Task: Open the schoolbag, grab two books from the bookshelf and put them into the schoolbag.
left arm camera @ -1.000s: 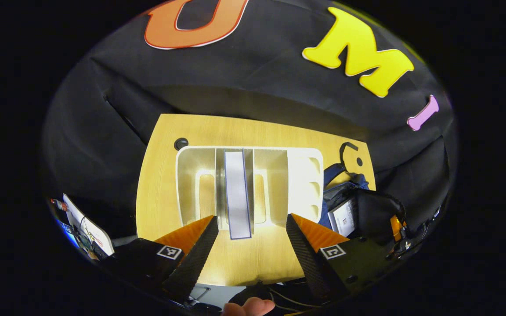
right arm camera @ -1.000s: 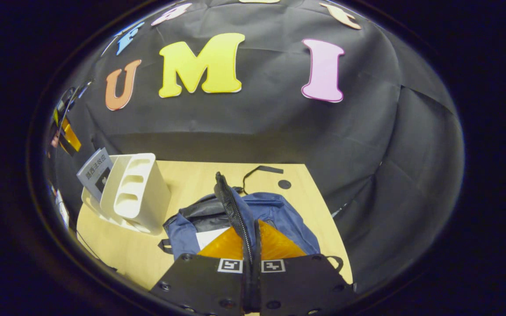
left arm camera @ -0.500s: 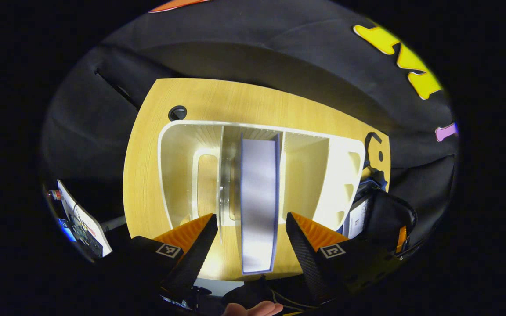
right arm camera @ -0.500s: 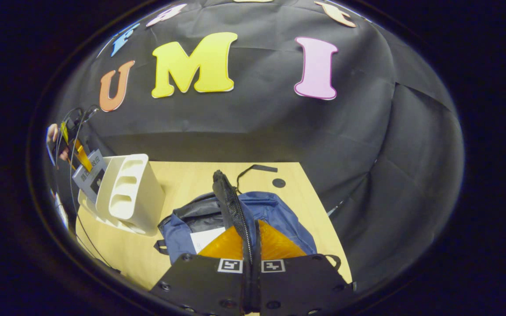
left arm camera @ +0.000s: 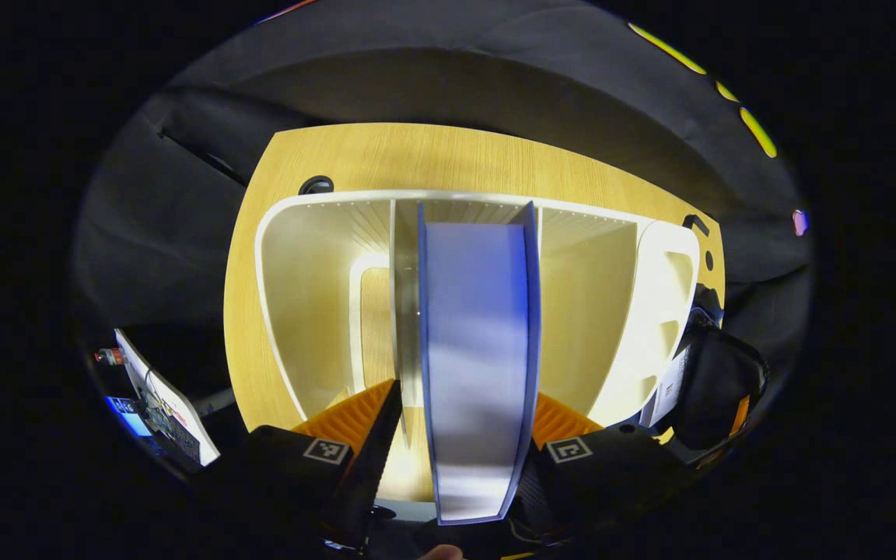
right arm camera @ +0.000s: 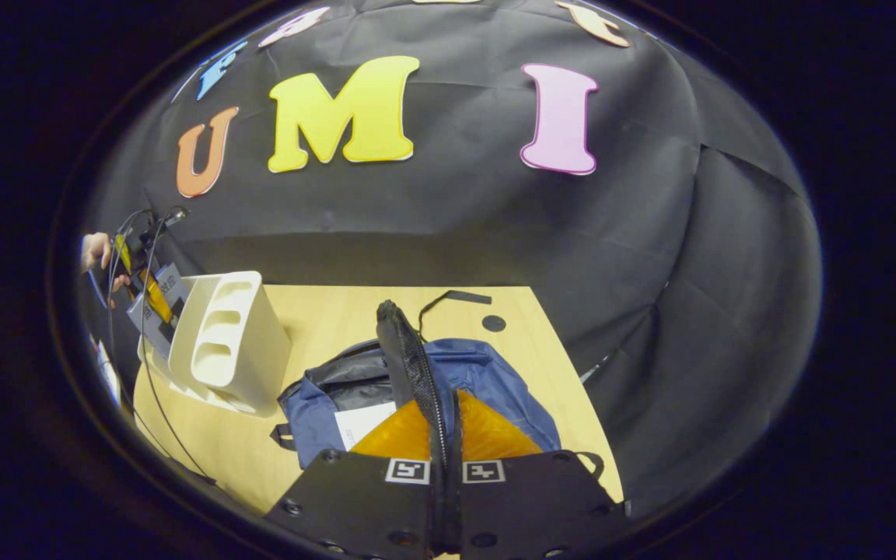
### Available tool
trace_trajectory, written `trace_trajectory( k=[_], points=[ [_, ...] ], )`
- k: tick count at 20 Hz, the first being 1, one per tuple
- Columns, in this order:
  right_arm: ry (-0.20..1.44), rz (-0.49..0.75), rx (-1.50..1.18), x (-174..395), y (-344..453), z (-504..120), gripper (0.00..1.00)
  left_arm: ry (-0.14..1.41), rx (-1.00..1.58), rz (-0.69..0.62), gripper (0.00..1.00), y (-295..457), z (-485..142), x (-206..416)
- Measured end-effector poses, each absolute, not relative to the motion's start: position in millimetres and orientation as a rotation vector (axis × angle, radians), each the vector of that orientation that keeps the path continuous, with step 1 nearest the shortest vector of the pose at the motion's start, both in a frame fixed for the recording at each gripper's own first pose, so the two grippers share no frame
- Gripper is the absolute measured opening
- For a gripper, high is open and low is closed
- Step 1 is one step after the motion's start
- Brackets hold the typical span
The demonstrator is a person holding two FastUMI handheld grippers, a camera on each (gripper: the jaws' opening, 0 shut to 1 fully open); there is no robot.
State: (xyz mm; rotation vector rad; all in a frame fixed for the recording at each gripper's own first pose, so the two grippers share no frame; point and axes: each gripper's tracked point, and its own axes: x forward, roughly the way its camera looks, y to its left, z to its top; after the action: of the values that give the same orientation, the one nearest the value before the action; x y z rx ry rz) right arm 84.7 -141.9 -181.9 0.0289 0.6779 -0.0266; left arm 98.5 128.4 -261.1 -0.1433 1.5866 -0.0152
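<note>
The left tongs (left arm camera: pixel 456 435) straddle an upright book (left arm camera: pixel 479 350) in the white bookshelf (left arm camera: pixel 308 311), apparently not yet clenched. The right tongs (right arm camera: pixel 444 435) grasp the open schoolbag (right arm camera: pixel 495 381)'s flap (right arm camera: pixel 409 358). Next, probably: squeeze, then lift the book clear.

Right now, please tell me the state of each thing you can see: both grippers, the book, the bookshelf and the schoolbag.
Left gripper: open, fingers either side of the book, not pressing.
Book: upright in the bookshelf's middle slot.
Bookshelf: standing on the table, other slots empty.
Right gripper: shut on the schoolbag's flap.
Schoolbag: open, flap held up, something white showing inside.
</note>
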Motion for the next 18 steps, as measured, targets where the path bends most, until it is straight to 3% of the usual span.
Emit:
trace_trajectory(
  k=[1,3,4,10,18],
  points=[
    [0.679,-0.025,0.028,84,-142,-183,0.01,1.586,-0.126,-0.004,0.75,132,-262,99],
    [0.677,-0.024,0.03,84,-141,-182,0.01,1.583,-0.105,0.012,0.63,135,-261,100],
    [0.677,-0.023,0.032,83,-141,-181,0.01,1.588,-0.113,0.014,0.51,133,-263,99],
    [0.671,-0.014,0.028,81,-144,-181,0.01,1.589,-0.124,0.036,0.46,136,-242,85],
    [0.665,0.02,0.038,81,-145,-182,0.01,1.456,-0.183,0.003,0.45,139,-137,34]
  ],
)
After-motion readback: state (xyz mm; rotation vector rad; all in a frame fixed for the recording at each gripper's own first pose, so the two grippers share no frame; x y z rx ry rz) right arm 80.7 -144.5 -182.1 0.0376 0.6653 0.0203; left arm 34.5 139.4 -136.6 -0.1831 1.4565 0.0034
